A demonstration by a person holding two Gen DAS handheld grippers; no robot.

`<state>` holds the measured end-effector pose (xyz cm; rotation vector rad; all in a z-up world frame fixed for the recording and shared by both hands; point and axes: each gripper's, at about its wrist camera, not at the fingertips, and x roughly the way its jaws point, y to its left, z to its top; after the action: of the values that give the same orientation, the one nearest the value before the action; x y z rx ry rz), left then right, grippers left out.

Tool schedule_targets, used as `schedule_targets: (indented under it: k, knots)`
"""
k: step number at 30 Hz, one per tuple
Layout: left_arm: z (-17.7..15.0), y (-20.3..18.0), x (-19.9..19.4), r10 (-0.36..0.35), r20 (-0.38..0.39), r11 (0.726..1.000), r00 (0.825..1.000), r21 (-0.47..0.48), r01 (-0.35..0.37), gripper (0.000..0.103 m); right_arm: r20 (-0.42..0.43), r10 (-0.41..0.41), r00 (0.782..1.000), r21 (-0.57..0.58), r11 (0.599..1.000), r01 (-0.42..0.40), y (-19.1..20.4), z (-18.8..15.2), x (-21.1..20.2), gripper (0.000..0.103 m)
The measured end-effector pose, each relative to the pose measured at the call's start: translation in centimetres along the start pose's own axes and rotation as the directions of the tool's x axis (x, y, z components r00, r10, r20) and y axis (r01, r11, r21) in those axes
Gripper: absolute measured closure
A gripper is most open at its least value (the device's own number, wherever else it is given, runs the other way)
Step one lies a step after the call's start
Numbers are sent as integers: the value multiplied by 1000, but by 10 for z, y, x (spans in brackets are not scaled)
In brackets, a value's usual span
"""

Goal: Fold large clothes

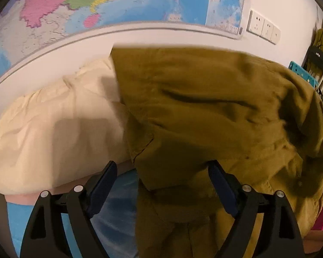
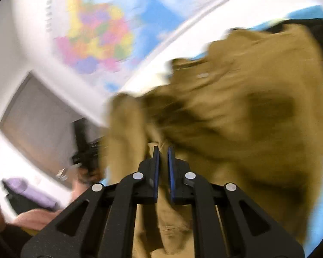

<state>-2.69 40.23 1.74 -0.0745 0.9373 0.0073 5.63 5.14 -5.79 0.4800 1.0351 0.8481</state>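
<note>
An olive-brown garment (image 1: 204, 116) lies bunched on the bed, partly over a cream pillow (image 1: 53, 129). My left gripper (image 1: 161, 167) is open, its fingers spread either side of the garment's near edge, holding nothing. In the right wrist view, which is blurred by motion, my right gripper (image 2: 163, 150) is shut on a fold of the same garment (image 2: 236, 118), and the cloth hangs lifted in front of it.
A blue sheet (image 1: 118, 204) covers the bed below the garment. A wall map (image 1: 118, 0) and wall sockets (image 1: 262, 25) are behind. A shelf with clutter (image 1: 316, 60) stands at the right. A grey panel (image 2: 38, 118) and a purple item (image 2: 30, 191) show left of the right gripper.
</note>
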Motion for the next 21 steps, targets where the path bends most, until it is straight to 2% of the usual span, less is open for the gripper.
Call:
schedule_targets:
  k: [1,2,3,5,8,10,13,14,15,16,17,19,21]
  knots:
    - [0,-1,3,8,-10,1000,1000,2,-8,20,-1,-85,996,10,996,85,-8,1,-2,67]
    - [2,-4,10,25,-19,1000,1000,9,-25,20,3,-146,989,-4,989,146,-12,0,-5,63]
    - [4,-8,16,39,-23,999,999,16,-39,20,16,-155,988,-12,988,155,-13,-2,-9,59]
    - [6,-11,25,60,-37,998,997,18,-60,20,45,-113,993,-60,991,116,-3,-10,-21,30]
    - [11,-14,31,74,-45,997,996,13,-73,20,51,-141,989,-198,969,149,23,-24,-27,14]
    - [14,-13,34,77,-48,997,996,4,-77,20,18,-129,992,-233,964,129,30,-32,-23,9]
    - [16,-9,40,79,-57,997,995,-22,-80,20,-36,-149,988,-264,955,134,29,-48,-20,9]
    - [16,-8,43,80,-63,996,995,-33,-82,20,-47,-174,984,-282,947,154,28,-53,-17,14]
    - [16,-8,44,82,-68,996,994,-39,-85,20,-50,-199,979,-297,938,176,30,-55,-13,25]
    - [17,-7,47,82,-78,995,994,-49,-86,20,-72,-196,978,-301,939,166,29,-55,-12,66]
    - [18,-7,48,81,-83,995,993,-53,-86,20,-76,-177,981,-283,948,149,27,-52,-16,73]
    - [20,-7,47,81,-82,995,993,-59,-86,20,-27,-176,984,-288,944,161,29,-40,-30,77]
    - [22,-6,40,84,-65,994,994,-65,-88,20,19,-132,991,-256,958,132,29,-19,-48,80]
